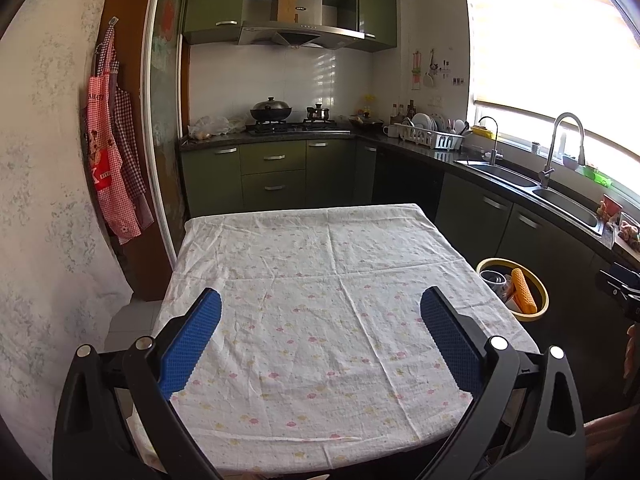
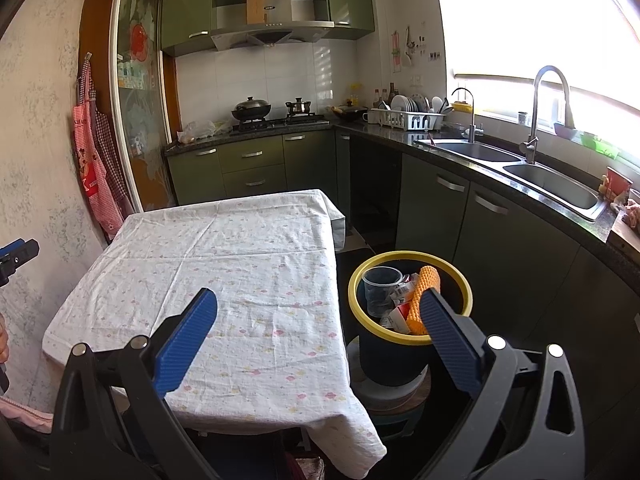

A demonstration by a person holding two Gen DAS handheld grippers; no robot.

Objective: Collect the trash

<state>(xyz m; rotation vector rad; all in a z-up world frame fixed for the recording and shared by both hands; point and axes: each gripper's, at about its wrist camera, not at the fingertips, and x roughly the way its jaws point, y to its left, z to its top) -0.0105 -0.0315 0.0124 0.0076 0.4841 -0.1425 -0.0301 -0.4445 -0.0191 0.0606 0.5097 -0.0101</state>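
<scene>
A dark trash bin with a yellow rim (image 2: 408, 339) stands on a low stool right of the table (image 2: 224, 272). Inside it lie a clear plastic cup (image 2: 380, 286), an orange foam net sleeve (image 2: 424, 296) and crumpled wrappers (image 2: 400, 312). My right gripper (image 2: 318, 300) hangs open over the table's right edge, its right finger in front of the bin. My left gripper (image 1: 320, 300) is open above the tablecloth (image 1: 320, 280) with nothing between its fingers. The bin (image 1: 538, 312) shows in the left wrist view at the table's right side.
Green cabinets and a dark counter with a double sink (image 2: 552, 188) and tall faucet (image 2: 536, 120) run along the right. A stove with a wok (image 2: 252, 110) is at the back. Aprons (image 1: 112, 168) hang on the left wall. A dish rack (image 2: 412, 120) sits on the counter.
</scene>
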